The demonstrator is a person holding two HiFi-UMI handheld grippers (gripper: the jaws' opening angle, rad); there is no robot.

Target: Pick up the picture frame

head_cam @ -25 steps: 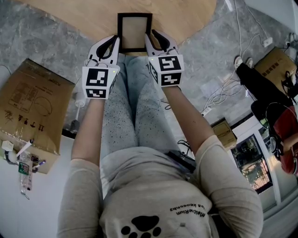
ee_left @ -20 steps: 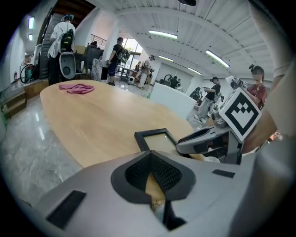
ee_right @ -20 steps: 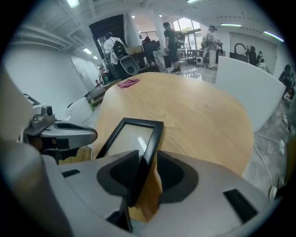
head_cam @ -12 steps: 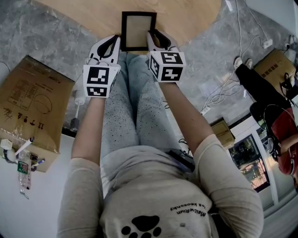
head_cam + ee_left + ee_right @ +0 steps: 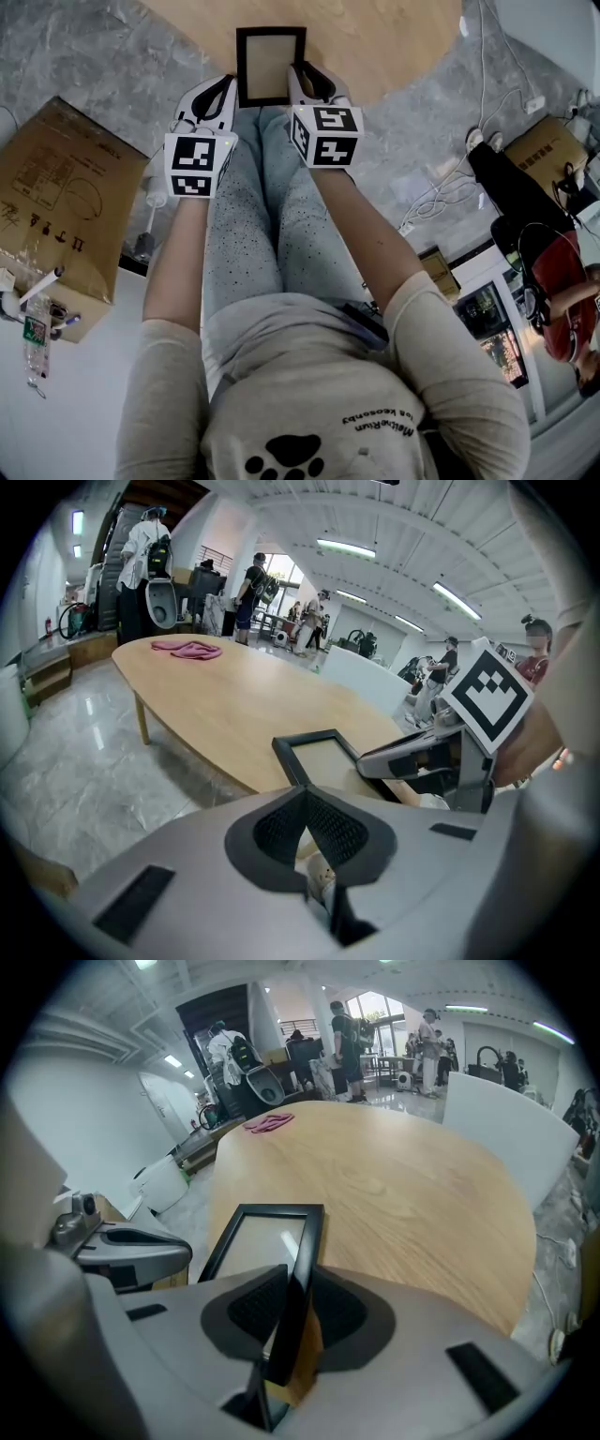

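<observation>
A pale wooden desk (image 5: pixel 375 37) fills the 12 o'clock end of the scene from above, where a seated person leans toward its near edge. On the floor at 9 o'clock stands a cardboard box (image 5: pixel 56 202), well apart from the work.

The black picture frame (image 5: pixel 270 64) lies at that near edge, at 12 o'clock from the person's knees. The right claw (image 5: pixel 307 77) has come in on the frame's 3 o'clock rail and has just been closing. Its own camera shows the dark rail standing between the two pads, both pads close against it. The left claw (image 5: pixel 217 89) sits just beside the frame's 8 o'clock corner, jaws pressed together on nothing.

The danger lies in the one-sided hold. With only a thin rail pinched, a lift could let the free side swing down, and the frame could twist out of the pads and drop past the desk's edge. The shut left claw could also nudge the corner and skew the grip.
</observation>
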